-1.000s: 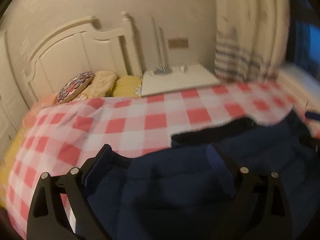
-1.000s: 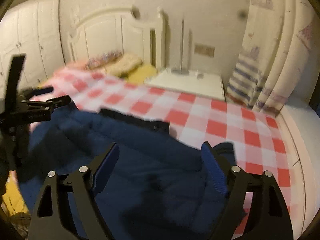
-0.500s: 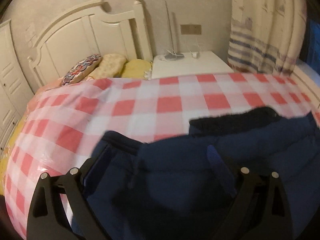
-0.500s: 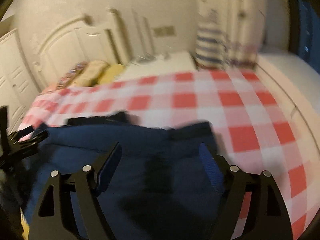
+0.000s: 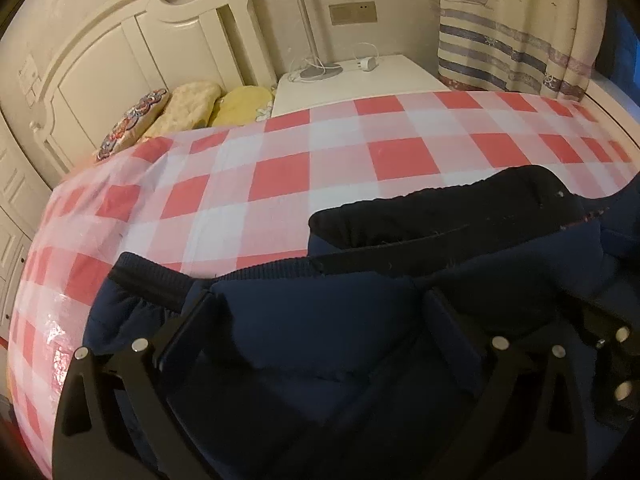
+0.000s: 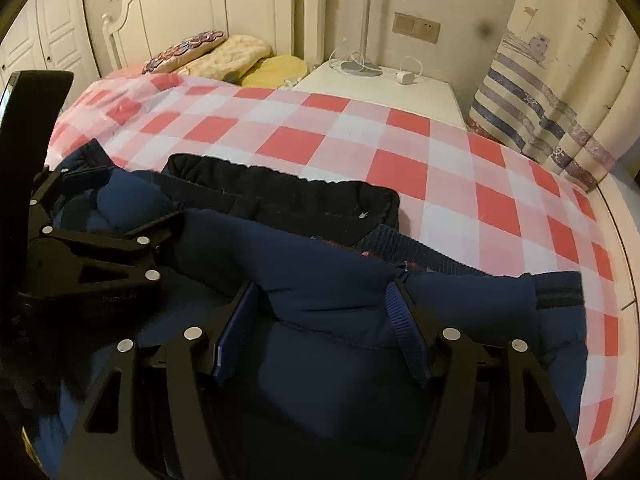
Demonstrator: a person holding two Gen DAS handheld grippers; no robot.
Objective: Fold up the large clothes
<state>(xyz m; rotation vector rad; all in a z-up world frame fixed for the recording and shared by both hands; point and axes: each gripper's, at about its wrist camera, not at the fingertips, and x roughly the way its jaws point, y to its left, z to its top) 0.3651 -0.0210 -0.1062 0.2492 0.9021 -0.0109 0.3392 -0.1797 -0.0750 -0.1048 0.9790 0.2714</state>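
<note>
Both grippers tilt steeply down over the navy padded jacket (image 6: 320,360) spread on the checked bedspread (image 6: 400,160). The left gripper (image 5: 320,308) has just been opening wide; the right gripper (image 6: 322,292) has just been closing, jacket fabric bulging between its fingers, contact unclear.

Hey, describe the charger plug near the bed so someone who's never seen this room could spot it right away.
Start at the white headboard, then look to the white nightstand beside the pillows. The charger plug lies on top, right of the lamp base. It is the small white block trailing a looped cord, while the lamp base is a flat grey disc.
</note>
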